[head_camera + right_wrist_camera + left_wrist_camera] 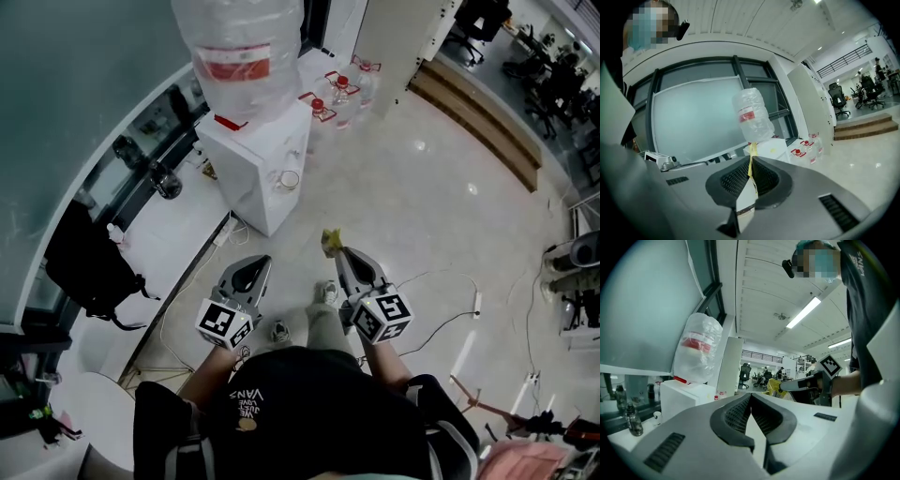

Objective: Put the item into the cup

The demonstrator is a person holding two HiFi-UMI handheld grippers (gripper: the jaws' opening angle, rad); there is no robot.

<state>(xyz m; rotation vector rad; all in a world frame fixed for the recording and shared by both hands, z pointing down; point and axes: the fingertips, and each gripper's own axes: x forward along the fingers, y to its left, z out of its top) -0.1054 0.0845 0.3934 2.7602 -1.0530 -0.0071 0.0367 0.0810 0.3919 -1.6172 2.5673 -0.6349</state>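
1. Two tools reach out over the office floor [412, 178] as we face a white water dispenser [248, 173] topped by an upturned bottle [239, 42].
2. Our right tool [339, 253] pinches a thin yellow item [330, 242]. Its upper edge stands proud of the pressed pads, in mid-air and well apart from the cup [289, 180].
3. Our left tool [254, 262] hangs just beside it, pressed together with nothing between the jaws.
4. What looks like a clear cup stands on the dispenser's front ledge, toward its right edge; we cannot tell whether it holds anything.
5. We judge the pick-up done. The carry to the cup and the release above its mouth are left to do.
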